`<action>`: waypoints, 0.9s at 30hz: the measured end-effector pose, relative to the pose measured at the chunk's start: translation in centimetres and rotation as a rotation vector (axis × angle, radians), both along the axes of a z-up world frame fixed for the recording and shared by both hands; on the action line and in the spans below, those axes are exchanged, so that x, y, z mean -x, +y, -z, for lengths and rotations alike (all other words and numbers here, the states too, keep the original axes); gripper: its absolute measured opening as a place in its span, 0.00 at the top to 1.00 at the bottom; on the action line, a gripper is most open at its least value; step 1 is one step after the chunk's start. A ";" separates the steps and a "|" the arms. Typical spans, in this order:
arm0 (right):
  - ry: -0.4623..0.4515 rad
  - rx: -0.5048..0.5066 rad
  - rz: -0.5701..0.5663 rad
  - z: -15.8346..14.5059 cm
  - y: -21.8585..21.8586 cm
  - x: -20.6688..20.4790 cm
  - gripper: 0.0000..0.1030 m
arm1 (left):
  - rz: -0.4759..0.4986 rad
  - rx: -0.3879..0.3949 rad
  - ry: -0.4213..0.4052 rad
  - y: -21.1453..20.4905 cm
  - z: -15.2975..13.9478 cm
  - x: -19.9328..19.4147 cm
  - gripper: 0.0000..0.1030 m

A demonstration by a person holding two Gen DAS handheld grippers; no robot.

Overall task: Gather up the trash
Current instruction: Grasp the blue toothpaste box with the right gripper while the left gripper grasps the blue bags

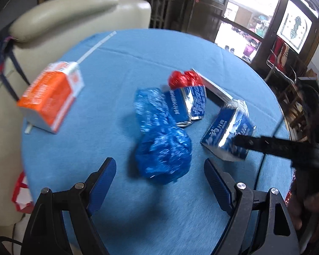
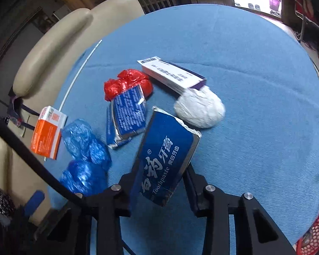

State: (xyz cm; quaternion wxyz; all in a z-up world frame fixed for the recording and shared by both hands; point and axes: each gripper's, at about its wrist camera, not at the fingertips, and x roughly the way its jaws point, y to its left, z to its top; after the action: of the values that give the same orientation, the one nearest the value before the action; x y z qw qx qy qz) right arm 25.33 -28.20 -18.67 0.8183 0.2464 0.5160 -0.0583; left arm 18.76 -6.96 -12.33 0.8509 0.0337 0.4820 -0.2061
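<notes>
Round counter (image 2: 244,48) under a blue cloth, carrying loose trash. Right hand-held gripper (image 2: 159,182): jaws closed on the near end of a blue toothpaste box (image 2: 165,155), which sits tilted off the cloth toward the counter's near edge. Left hand-held gripper (image 1: 160,182): jaws wide apart, empty, poised over a crumpled blue plastic bag (image 1: 163,153) near the counter's middle; a second blue plastic wad (image 1: 150,106) lies touching it on the far side. Flattened blue-and-silver carton (image 2: 127,116): just beside the toothpaste box, toward the counter's centre, its far end resting against a crumpled red plastic bag (image 2: 127,82). White-and-purple carton (image 2: 172,76): lying flat farther in, beside the red bag, one end touching a ball of white paper (image 2: 199,108); that ball sits right at the far end of the held box. Orange-and-white box (image 1: 50,95): at the counter's left edge, apart from the rest. Thin white stick (image 2: 78,72): along the left edge beyond the orange box. Beyond that edge: a cream padded chair (image 1: 63,17). Red mesh (image 2: 316,229) shows at the counter's near right edge.
</notes>
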 end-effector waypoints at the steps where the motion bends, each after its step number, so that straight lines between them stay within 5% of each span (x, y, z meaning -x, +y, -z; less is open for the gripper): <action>1: 0.005 -0.004 0.011 0.2 -0.5 0.5 0.62 | 0.000 -0.001 0.005 -0.3 0.3 -0.4 0.17; 5: -0.002 -0.049 0.022 0.2 -2.6 2.6 0.62 | 0.001 0.020 -0.003 -0.6 1.1 -1.3 0.19; 7: -0.002 -0.126 0.037 0.3 -3.5 3.1 0.61 | 0.000 0.039 0.015 -0.5 1.5 -1.7 0.37; 8: -0.005 -0.178 0.058 0.3 -4.1 3.3 0.56 | 0.008 0.051 0.034 -0.5 1.8 -1.8 0.50; 9: -0.009 -0.229 0.083 0.4 -4.5 3.5 0.37 | 0.018 0.073 0.048 -0.4 2.0 -1.9 0.50; 10: -0.021 -0.283 0.117 0.4 -5.1 3.6 0.30 | 0.016 0.075 0.040 -0.3 2.0 -1.8 0.50; 12: -0.031 -0.312 0.155 0.5 -5.7 3.2 0.27 | 0.022 0.072 0.023 -0.3 1.9 -1.4 0.54; 17: 0.013 -0.249 0.138 0.3 -4.5 1.1 0.27 | 0.019 0.078 0.010 -0.1 1.8 -1.1 0.60; 27: 0.126 0.052 0.030 1.8 1.7 -3.3 0.32 | -0.007 0.094 0.016 2.2 1.4 -0.2 0.62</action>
State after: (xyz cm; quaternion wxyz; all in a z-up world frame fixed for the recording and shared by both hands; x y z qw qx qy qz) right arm 28.63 -26.53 -20.50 0.7892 0.2287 0.5611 -0.0995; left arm 18.98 -4.72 -13.76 0.8485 -0.0099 0.4785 -0.2257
